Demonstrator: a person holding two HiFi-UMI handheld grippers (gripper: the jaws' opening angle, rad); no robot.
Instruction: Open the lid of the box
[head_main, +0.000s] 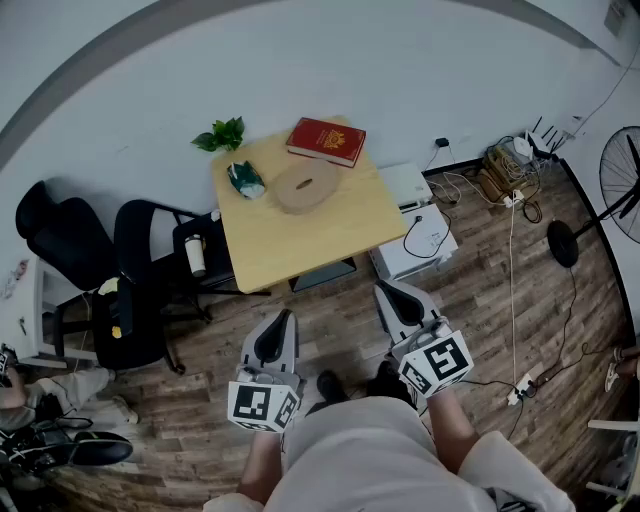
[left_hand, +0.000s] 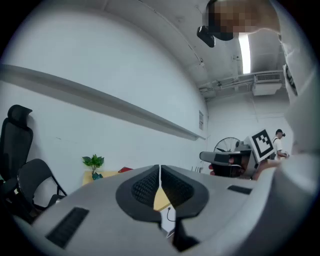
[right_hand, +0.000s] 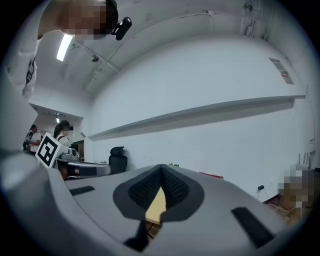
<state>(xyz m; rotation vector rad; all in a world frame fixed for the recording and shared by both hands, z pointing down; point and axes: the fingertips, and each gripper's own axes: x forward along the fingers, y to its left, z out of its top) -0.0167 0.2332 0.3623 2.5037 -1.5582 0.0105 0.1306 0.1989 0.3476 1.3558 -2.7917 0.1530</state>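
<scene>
A flat red box (head_main: 326, 140) lies shut at the far edge of the light wooden table (head_main: 300, 235). In front of it rests a tan oval wooden piece (head_main: 305, 187). Both grippers hang low over the floor, well short of the table. My left gripper (head_main: 275, 326) is shut with nothing between its pads. My right gripper (head_main: 392, 293) is shut and empty too. In the left gripper view the jaws of the left gripper (left_hand: 159, 168) meet in a thin line, with the red box (left_hand: 125, 170) far off. The right gripper (right_hand: 161, 168) looks the same in its own view.
A small plant (head_main: 222, 134) and a green packet (head_main: 245, 179) sit on the table's left part. Black office chairs (head_main: 150, 245) and a bottle (head_main: 195, 255) stand to the left. White cases (head_main: 418, 238), cables and a fan (head_main: 615, 190) fill the right side.
</scene>
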